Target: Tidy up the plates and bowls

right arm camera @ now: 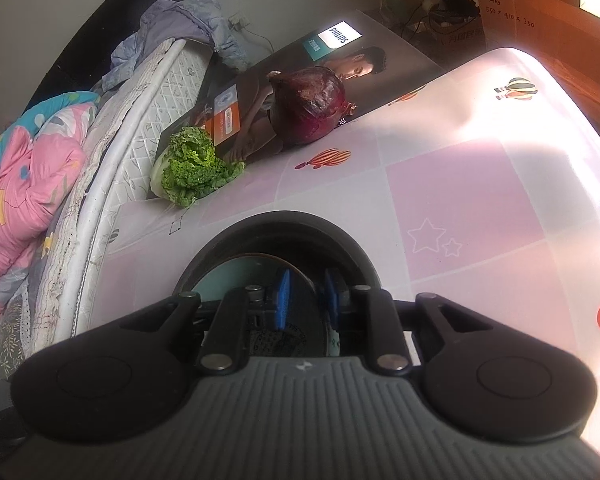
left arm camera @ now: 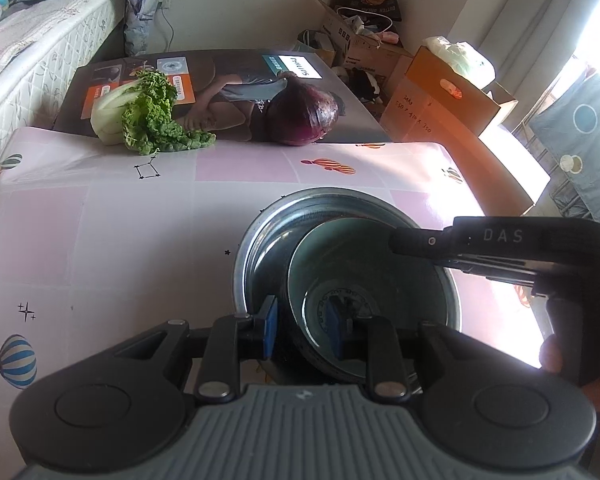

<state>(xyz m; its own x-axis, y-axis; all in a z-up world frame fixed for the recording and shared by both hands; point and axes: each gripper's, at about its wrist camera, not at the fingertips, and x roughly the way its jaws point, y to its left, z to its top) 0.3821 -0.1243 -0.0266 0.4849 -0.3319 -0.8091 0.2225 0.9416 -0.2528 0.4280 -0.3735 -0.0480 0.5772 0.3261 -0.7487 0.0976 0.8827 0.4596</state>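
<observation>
Left wrist view: the left gripper has its jaws set narrow, one blue pad outside and one inside the near rim of a teal bowl. Whether the pads press on the rim or only straddle it I cannot tell. The bowl sits directly ahead of the fingertips, inside a wider steel plate whose rim rings it ahead and to the left.

The right gripper, seen in its own camera, is also narrow, with the same bowl's rim running between its pads. I cannot tell how firm that hold is either.

Beyond the plate, the balloon-print tablecloth carries no other dish in either view. At its far edge, well ahead and left of the left gripper, lies a leafy cabbage, with a red onion straight ahead beside it. Both rest against a flat Philips box.

I judge the nesting of bowl into plate nearly done. What remains is letting go of the bowl and drawing both grippers clear. No further plates or bowls are in sight.
</observation>
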